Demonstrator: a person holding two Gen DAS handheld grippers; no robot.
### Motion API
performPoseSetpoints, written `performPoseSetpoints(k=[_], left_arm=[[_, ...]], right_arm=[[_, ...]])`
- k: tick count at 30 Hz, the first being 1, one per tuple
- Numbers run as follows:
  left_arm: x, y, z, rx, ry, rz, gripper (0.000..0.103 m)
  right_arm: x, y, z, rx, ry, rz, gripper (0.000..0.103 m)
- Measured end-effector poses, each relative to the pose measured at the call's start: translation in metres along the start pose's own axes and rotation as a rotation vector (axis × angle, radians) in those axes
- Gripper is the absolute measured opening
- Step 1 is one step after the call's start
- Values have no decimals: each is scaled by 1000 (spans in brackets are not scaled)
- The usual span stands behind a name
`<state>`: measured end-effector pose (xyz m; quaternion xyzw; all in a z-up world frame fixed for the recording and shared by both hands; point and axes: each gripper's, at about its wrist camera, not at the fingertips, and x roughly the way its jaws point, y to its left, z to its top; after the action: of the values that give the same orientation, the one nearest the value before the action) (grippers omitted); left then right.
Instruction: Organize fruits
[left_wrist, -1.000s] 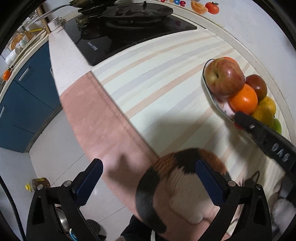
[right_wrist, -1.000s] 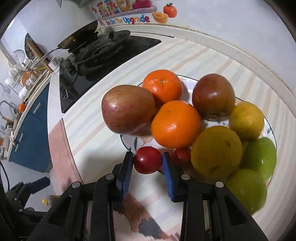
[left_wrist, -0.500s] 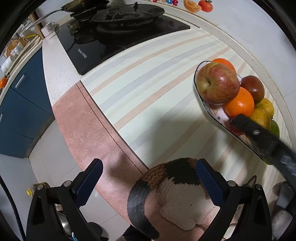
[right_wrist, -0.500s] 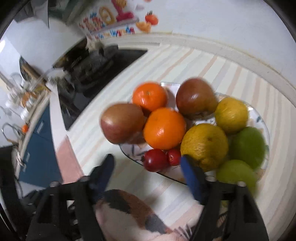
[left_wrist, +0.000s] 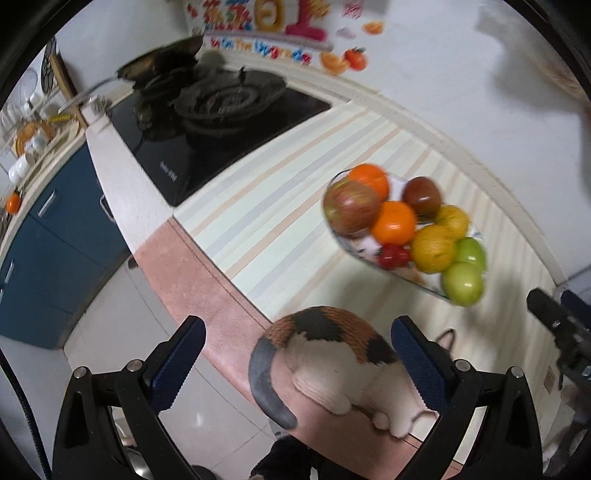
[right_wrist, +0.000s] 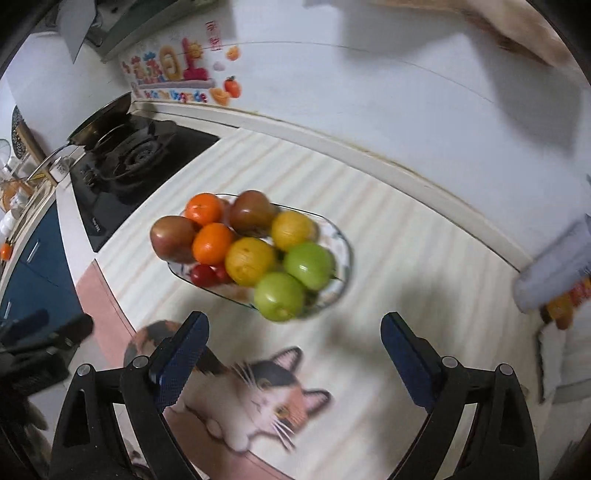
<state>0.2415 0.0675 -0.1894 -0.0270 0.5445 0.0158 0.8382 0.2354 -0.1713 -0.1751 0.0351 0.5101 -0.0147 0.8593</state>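
Right gripper (right_wrist: 291, 350): jaws have just been opening and now stand wide apart, nothing between the blue pads (right_wrist: 181, 354). It hangs above the cat-print mat (right_wrist: 266, 398), short of the fruit plate (right_wrist: 341, 243).

Left gripper (left_wrist: 295, 362): jaws released and spread wide, empty; only the cat's back and tail on the mat show between them, over the counter's front edge.

Plate sits mid-counter on the striped part of the mat, between the hob (right_wrist: 122, 173) and the counter's right end. Piled on it: red apple (right_wrist: 171, 238), two oranges (right_wrist: 212, 243), a dark red-brown fruit (right_wrist: 253, 212), two yellow citrus (right_wrist: 251, 260), two green apples (right_wrist: 279, 295), and two small red fruits (right_wrist: 203, 275) at the plate's near rim, touching each other.

Right wrist view only: the cat's face on the mat, the plate's full far rim, and a pale cloth-like object (right_wrist: 557, 273) at the counter's right end, too blurred to identify. The left gripper shows as a dark blur at the left edge.

Left wrist view only: floor tiles (left_wrist: 122, 306) below the counter's front edge, blue cabinet fronts (left_wrist: 48, 240) under the hob, the mat's pink border (left_wrist: 192, 269). The plate appears side-on, so the small red fruits (left_wrist: 393, 256) read as one blurred cluster. A black part of the right gripper enters at the right edge.

Both views: pan (left_wrist: 162, 66) on the burner, fruit stickers (right_wrist: 173, 74) on the back wall.
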Motion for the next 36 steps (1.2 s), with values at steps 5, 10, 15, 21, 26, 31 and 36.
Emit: performPoseSetpoints(k=[5, 10, 15, 21, 26, 31, 36], left_arm=[[-36, -19, -2, 29, -50, -33, 103], [-71, -34, -8, 54, -95, -59, 103], [-113, -43, -24, 77, -129, -57, 103], [-164, -49, -47, 96, -171, -85, 103], [-201, -51, -60, 111, -211, -87, 103], [-226, -50, -70, 117, -233, -68, 103], [-240, -47, -78, 109, -246, -46, 103]], right_arm=[[-39, -18, -9, 23, -41, -10, 96], [-88, -26, -17, 41, -91, 2, 96], [-135, -27, -36, 37, -117, 25, 96], [-197, -26, -57, 26, -165, 42, 96], [-234, -24, -67, 16, -185, 58, 97], [-257, -24, -76, 13, -195, 59, 97], [-271, -29, -81, 17, -191, 55, 97]])
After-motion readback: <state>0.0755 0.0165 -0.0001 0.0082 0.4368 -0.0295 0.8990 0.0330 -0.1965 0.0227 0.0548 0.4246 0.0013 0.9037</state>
